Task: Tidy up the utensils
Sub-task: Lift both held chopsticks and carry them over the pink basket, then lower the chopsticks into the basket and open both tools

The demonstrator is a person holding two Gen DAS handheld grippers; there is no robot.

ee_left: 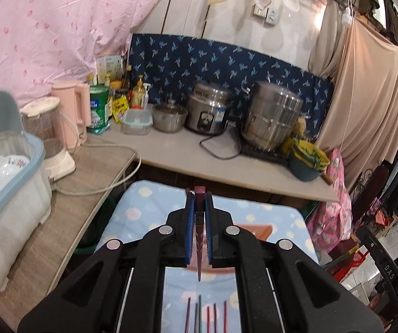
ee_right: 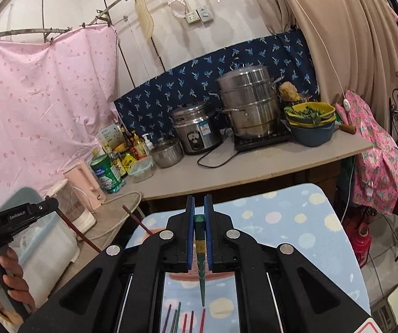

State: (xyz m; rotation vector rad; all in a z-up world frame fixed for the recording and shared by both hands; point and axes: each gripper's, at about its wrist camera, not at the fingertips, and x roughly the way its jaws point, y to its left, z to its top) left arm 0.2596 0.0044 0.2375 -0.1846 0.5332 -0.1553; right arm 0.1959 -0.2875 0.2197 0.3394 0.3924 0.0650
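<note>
My left gripper [ee_left: 199, 197] is shut on a dark red chopstick [ee_left: 199, 249], held lengthwise between the blue pads, thick end forward. My right gripper [ee_right: 199, 202] is shut the same way on a green chopstick [ee_right: 202, 277]. Both hang above a small table with a blue dotted cloth [ee_left: 149, 211]. Several loose chopsticks [ee_left: 207, 316] lie on that cloth below the grippers and show again in the right wrist view [ee_right: 185, 319]. A red container [ee_left: 257, 230] is partly hidden behind the left gripper's fingers. In the right wrist view the left gripper [ee_right: 51, 205] and the hand holding it appear at the far left.
A counter [ee_left: 187, 152] ahead carries a rice cooker [ee_left: 208, 116], a tall steel steamer [ee_left: 271, 119], a small pot, a blue basin [ee_left: 307, 166], bottles and a pink kettle. A covered dish box [ee_left: 4, 166] stands on the left counter. Curtains hang behind.
</note>
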